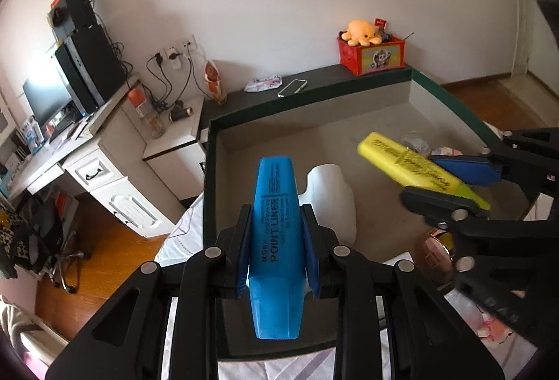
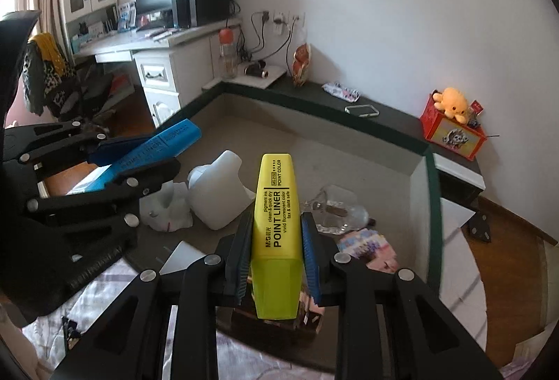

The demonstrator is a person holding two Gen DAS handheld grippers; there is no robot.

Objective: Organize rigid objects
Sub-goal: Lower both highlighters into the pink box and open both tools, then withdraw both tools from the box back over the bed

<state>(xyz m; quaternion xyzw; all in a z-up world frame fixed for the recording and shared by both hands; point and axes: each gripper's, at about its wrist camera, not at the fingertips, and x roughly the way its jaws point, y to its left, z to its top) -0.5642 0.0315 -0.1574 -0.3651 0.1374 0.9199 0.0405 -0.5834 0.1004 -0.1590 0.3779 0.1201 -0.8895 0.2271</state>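
Note:
My left gripper (image 1: pixel 276 229) is shut on a blue highlighter (image 1: pixel 276 205) and holds it above a large green-rimmed box (image 1: pixel 314 100). My right gripper (image 2: pixel 277 233) is shut on a yellow highlighter (image 2: pixel 277 205) over the same box (image 2: pixel 431 191). In the left wrist view the right gripper (image 1: pixel 450 182) holds the yellow highlighter (image 1: pixel 408 163) at the right. In the right wrist view the left gripper (image 2: pixel 136 159) holds the blue highlighter (image 2: pixel 153 149) at the left. A white plastic bottle (image 1: pixel 332 194) lies in the box below; it also shows in the right wrist view (image 2: pixel 216 191).
In the box lie a clear plastic item (image 2: pixel 335 208), a white bag (image 2: pixel 167 208) and colourful packets (image 2: pixel 367 247). On the dark ledge behind sit a phone (image 1: pixel 291 88), a red box with an orange plush (image 1: pixel 370 48) and a wrapper. A white desk (image 1: pixel 104 163) stands to the left.

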